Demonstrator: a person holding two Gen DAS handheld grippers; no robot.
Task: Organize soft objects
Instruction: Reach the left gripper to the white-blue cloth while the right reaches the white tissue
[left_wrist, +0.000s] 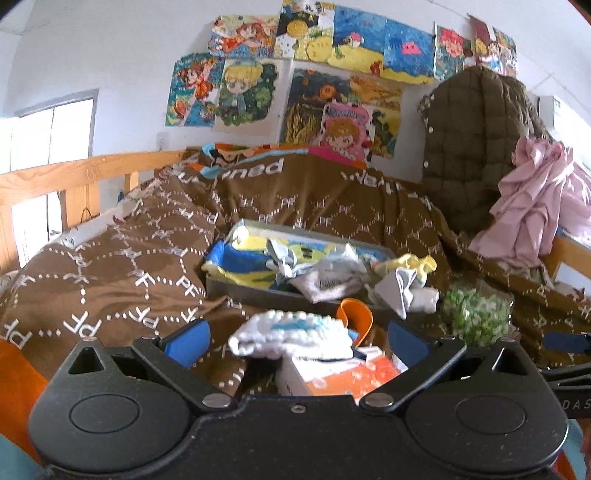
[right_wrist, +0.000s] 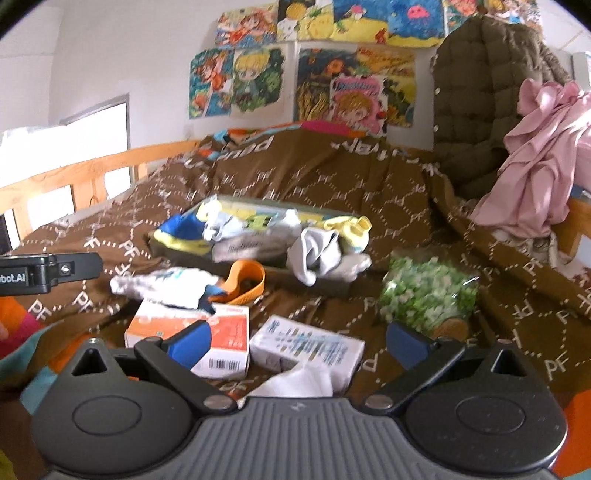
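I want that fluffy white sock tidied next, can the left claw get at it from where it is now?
Probably yes. The left claw is open, and the fluffy white sock lies right between its fingers, on top of the orange box, with nothing covering it.

socks (right_wrist: 317, 254) heaped in grey tray (right_wrist: 184, 254)

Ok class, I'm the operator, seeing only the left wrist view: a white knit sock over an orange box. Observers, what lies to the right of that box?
Observer: A white box with blue print, hidden from you, lies beside the orange box.
Operator: Anything soft by it?
Observer: A plain white sock rests against its near edge.
Operator: Is the right gripper holding that?
Observer: No, the right gripper is open, gripping nothing.
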